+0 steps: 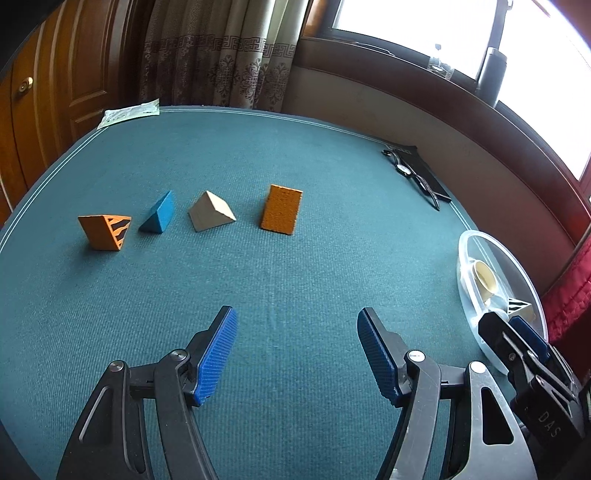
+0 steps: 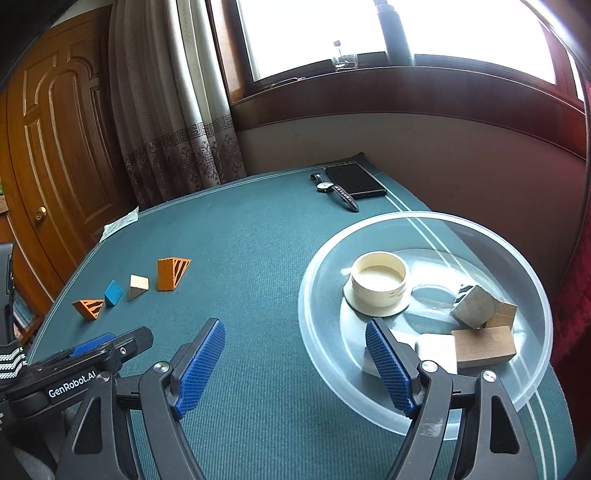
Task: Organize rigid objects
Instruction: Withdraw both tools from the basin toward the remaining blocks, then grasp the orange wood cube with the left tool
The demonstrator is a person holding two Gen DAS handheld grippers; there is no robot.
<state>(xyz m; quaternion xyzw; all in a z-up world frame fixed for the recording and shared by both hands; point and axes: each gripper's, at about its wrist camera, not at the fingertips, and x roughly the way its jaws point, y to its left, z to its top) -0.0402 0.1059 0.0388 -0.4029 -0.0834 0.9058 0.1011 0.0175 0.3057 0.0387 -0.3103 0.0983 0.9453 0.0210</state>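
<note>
Four wedge blocks (image 1: pixel 192 218) at my eleven o'clock look light, stiff, slope-sided; I'd pinch flat ends, left gripper (image 1: pixel 297 354) and right gripper (image 2: pixel 295 363) fingers open, empty

A wristwatch (image 2: pixel 334 189) with a dark strap lies at the far corner of the green-covered bench (image 2: pixel 258 229), touching a black phone (image 2: pixel 355 181) beside it. A folded paper (image 1: pixel 129 112) rests on the opposite far corner. Patterned curtains (image 1: pixel 221 55) hang behind the bench, next to a wooden door (image 2: pixel 55 147) with a brass knob (image 2: pixel 40 212). A glass (image 2: pixel 345 61) and a dark cylinder (image 2: pixel 395 33) stand on the windowsill (image 2: pixel 406 77).
</note>
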